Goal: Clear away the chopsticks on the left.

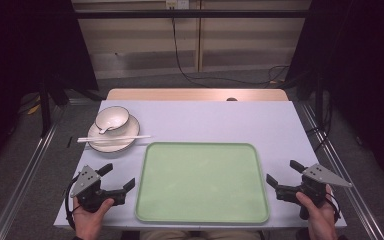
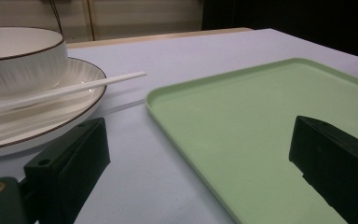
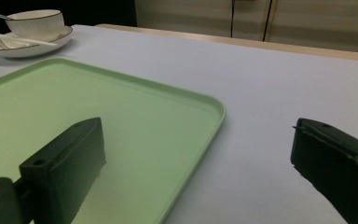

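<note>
Tableware waits untouched beside the landmark of the scene, the pale green rectangular plastic tray (image 1: 202,182), which lies bare at the near middle of the light grey table (image 1: 220,120). In the high view, a white ribbed ceramic bowl with a dark rim (image 1: 112,119) stands on a white ceramic plate with a dark rim (image 1: 125,142) just beyond the tray's far left corner, a white spoon (image 1: 104,130) resting in the bowl and a pair of white chopsticks (image 1: 114,138) laid across the plate, their tips reaching toward the tray. The left gripper (image 1: 118,178) hovers just off the tray's left edge, the right gripper (image 1: 284,172) just off its right edge; both have their jaws spread wide and hold nothing.

From the left gripper view, the two black jaws stand far apart with only table and tray between them. The plate and bowl sit just left of the tray's near corner, and the chopsticks point toward that corner without touching it.

From the right gripper view, the jaws are likewise wide and empty, one over the tray's surface and the other over bare table to its side. The bowl and plate lie well past the tray's far corner.

By my judgement this is the opening step: nothing is gripped and the tray has yet to be loaded. The next move likely calls for the left gripper, the nearer one, to reach past the tray's corner to the dishes and close on the chopsticks or the plate's rim, keeping the bowl steady on the plate.
</note>
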A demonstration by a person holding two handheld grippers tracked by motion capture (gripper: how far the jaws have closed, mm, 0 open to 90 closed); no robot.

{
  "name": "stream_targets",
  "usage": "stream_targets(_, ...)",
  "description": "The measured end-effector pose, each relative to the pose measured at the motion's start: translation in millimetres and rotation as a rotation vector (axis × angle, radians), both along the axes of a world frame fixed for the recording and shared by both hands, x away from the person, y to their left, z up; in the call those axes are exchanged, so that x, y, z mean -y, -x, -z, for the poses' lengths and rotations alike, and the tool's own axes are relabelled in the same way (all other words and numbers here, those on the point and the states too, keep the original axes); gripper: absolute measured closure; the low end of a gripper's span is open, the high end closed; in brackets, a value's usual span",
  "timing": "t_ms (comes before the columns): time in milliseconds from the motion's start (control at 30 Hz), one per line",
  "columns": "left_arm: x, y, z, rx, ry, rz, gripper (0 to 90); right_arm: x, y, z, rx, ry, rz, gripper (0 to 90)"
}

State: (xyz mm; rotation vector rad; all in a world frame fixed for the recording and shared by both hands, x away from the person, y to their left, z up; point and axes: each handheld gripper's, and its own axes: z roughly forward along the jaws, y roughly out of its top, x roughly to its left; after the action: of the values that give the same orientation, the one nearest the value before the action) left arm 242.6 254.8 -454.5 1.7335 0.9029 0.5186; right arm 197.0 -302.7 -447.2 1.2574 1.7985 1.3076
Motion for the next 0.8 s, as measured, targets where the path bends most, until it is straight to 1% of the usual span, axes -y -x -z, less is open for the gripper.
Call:
stream_targets(167, 0.0, -1.2, 0.0, -0.008, -0.003, -0.003, 4.7, 0.7, -0.4, 0.6, 0.002, -0.005, -0.013, 3.0)
stream_targets(233, 0.1, -1.2, -0.4, -0.012, 0.0, 0.003, 4.7, 0.0, -0.3, 1.0, -0.006, -0.01, -0.021, 3.2)
stream_targets(300, -0.2, -1.3, -0.5, -0.013, -0.004, 0.004, 4.7, -0.6, -0.7, 1.2, -0.007, -0.004, -0.029, 3.3)
stream_targets(333, -0.4, -1.2, -0.7, -0.013, -0.01, -0.004, 4.7, -1.1, -0.8, 0.8, -0.006, -0.002, -0.036, 3.4)
stream_targets(433, -0.4, -1.0, -1.0, -0.019, -0.007, 0.001, 4.7, -2.2, -0.7, 0.7, -0.007, -0.005, -0.038, 3.5)
stream_targets(533, -0.1, -1.3, -1.7, -0.023, -0.027, -0.007, 5.2, -2.9, -0.8, 0.8, -0.007, 0.008, -0.049, 3.7)
stream_targets(633, -2.2, -2.0, -3.6, -0.033, -0.027, 0.006, 7.6, -3.2, -0.5, 0.5, -0.009, 0.008, -0.043, 4.1)
stream_targets(733, -5.3, -3.3, -6.1, -0.034, -0.031, 0.016, 7.7, -4.3, -0.2, 0.1, -0.005, 0.014, -0.047, 4.1)
stream_targets(800, -8.3, -4.7, -7.8, -0.033, -0.031, 0.013, 7.6, -5.4, 0.1, -0.6, 0.0, 0.016, -0.05, 4.1)
